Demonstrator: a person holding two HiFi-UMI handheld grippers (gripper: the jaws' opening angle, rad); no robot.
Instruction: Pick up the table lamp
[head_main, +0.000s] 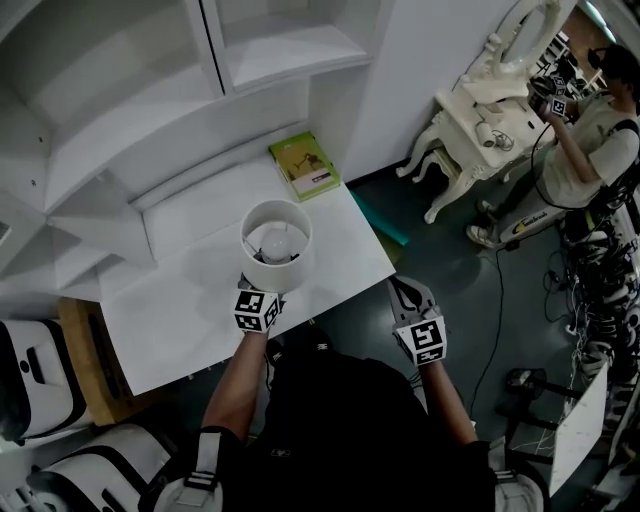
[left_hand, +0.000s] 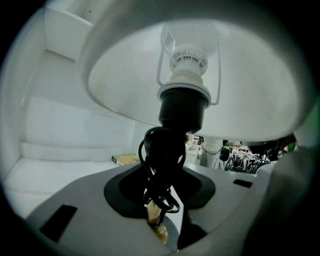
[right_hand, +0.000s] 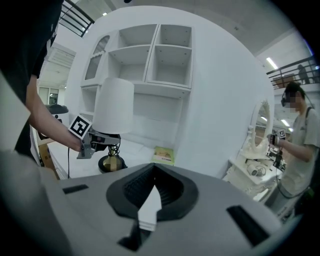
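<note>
The table lamp (head_main: 275, 240) has a white drum shade, a brass stem wound with black cord, and a dark round base (right_hand: 111, 163). It stands over the front edge of the white desk (head_main: 180, 300). My left gripper (head_main: 262, 288) is shut on the lamp stem (left_hand: 159, 220) just under the black bulb socket (left_hand: 182, 107), and the shade (left_hand: 125, 65) fills the view above it. From the right gripper view, the base looks just above or barely on the desk. My right gripper (head_main: 405, 292) hangs off the desk's right side with its jaws (right_hand: 150, 210) together and holding nothing.
A green book (head_main: 305, 165) lies at the desk's back right, against the white shelf unit (head_main: 150, 90). An ornate white dressing table (head_main: 480, 120) stands at far right with another person (head_main: 590, 130) beside it. Cables lie on the dark floor (head_main: 590, 330).
</note>
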